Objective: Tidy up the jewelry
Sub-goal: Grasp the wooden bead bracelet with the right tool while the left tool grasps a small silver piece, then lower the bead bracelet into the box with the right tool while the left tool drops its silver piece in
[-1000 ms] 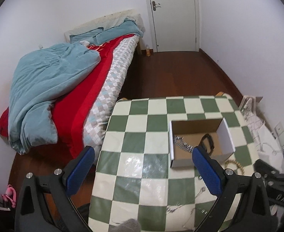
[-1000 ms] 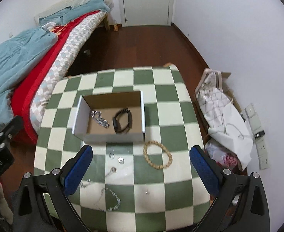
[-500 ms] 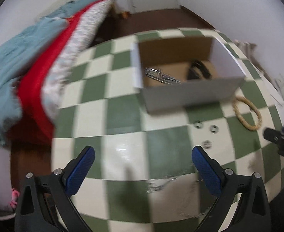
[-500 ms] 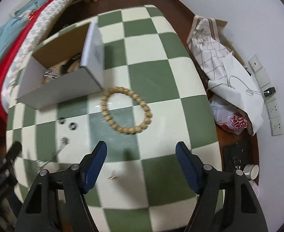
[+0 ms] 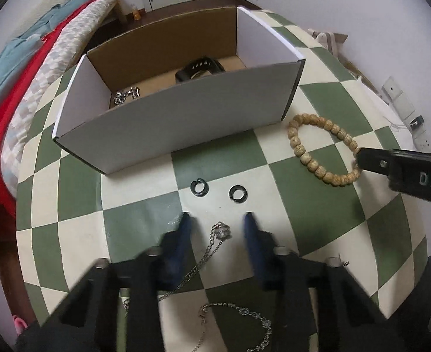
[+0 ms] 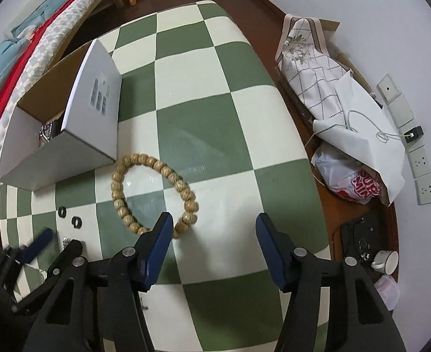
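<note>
Checkered table [image 5: 221,158]: box [image 5: 186,123], jewelry.

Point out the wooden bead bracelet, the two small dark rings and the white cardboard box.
Wooden bead bracelet [image 6: 121,202]: right wrist view, left-side bead.
Two small dark rings [image 5: 199,188]: left wrist view, left ring's band.
White cardboard box [image 5: 186,117]: left wrist view, front wall.

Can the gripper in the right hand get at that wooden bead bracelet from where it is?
Probably yes. The right gripper has just been closing, jaws apart; one finger sits at the near edge of the bead bracelet, which lies flat on the checkered table beside the box, nothing covering it.
</note>
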`<state>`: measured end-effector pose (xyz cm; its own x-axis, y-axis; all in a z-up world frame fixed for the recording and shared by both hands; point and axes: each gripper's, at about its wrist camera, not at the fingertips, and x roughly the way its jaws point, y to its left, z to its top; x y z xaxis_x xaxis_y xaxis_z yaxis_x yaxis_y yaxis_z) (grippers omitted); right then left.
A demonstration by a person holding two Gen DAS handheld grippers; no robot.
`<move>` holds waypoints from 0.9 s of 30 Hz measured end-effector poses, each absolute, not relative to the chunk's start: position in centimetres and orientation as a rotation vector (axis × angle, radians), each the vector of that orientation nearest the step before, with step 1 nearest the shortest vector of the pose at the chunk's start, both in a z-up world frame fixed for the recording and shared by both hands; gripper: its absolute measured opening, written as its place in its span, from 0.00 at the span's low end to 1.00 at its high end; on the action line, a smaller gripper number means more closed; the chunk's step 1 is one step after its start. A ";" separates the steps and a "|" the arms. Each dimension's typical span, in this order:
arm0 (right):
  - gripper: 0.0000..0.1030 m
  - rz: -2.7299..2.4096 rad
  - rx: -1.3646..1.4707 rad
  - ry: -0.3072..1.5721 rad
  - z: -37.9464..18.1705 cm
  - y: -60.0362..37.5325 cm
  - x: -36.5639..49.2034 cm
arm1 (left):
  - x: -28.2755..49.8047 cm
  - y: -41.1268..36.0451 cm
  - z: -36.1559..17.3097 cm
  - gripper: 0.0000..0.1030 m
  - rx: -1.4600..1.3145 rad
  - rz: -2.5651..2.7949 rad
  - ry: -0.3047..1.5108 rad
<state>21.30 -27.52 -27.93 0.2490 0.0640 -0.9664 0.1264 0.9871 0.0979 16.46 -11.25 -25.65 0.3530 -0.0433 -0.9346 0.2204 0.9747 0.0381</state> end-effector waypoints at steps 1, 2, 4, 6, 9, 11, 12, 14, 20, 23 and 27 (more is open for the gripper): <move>0.58 -0.037 0.170 1.317 -27.9 -27.5 21.5 | 16.4 -11.3 -25.7 0.08 0.161 -0.178 1.201; 0.57 -0.033 0.171 1.315 -27.9 -27.4 21.6 | 16.4 -11.3 -25.6 0.07 0.156 -0.176 1.199; 0.53 -0.018 0.160 1.312 -28.0 -26.9 22.0 | 16.1 -11.1 -25.6 0.07 0.158 -0.169 1.193; 0.45 -0.004 0.138 1.316 -28.3 -26.2 22.2 | 16.4 -10.5 -25.6 0.07 0.149 -0.161 1.191; 0.29 0.004 0.056 1.306 -28.7 -24.6 22.3 | 16.5 -9.6 -25.3 0.07 0.131 -0.149 1.189; 0.09 0.011 0.029 1.301 -28.6 -23.8 22.2 | 16.5 -8.9 -24.8 0.07 0.112 -0.145 1.187; 0.09 0.023 0.044 1.304 -28.5 -23.7 22.1 | 16.3 -8.6 -24.5 0.07 0.100 -0.145 1.186; 0.09 0.044 0.080 1.305 -28.3 -23.5 21.8 | 16.2 -7.6 -23.6 0.07 0.076 -0.144 1.180; 0.09 0.080 0.202 1.263 -25.8 -24.1 20.5 | 15.7 -4.8 -19.7 0.07 0.013 -0.146 1.131; 0.09 0.100 0.224 1.240 -24.2 -24.1 20.0 | 15.5 -3.8 -17.6 0.07 -0.020 -0.157 1.102; 0.09 0.124 0.220 1.209 -22.0 -23.6 19.6 | 15.1 -3.0 -15.3 0.07 -0.053 -0.172 1.070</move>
<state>19.64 -23.64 -21.99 0.3507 0.2122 -0.9121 0.0221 0.9718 0.2346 15.09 -2.99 -15.27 0.4684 -0.1661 -0.8678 0.1144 0.9853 -0.1268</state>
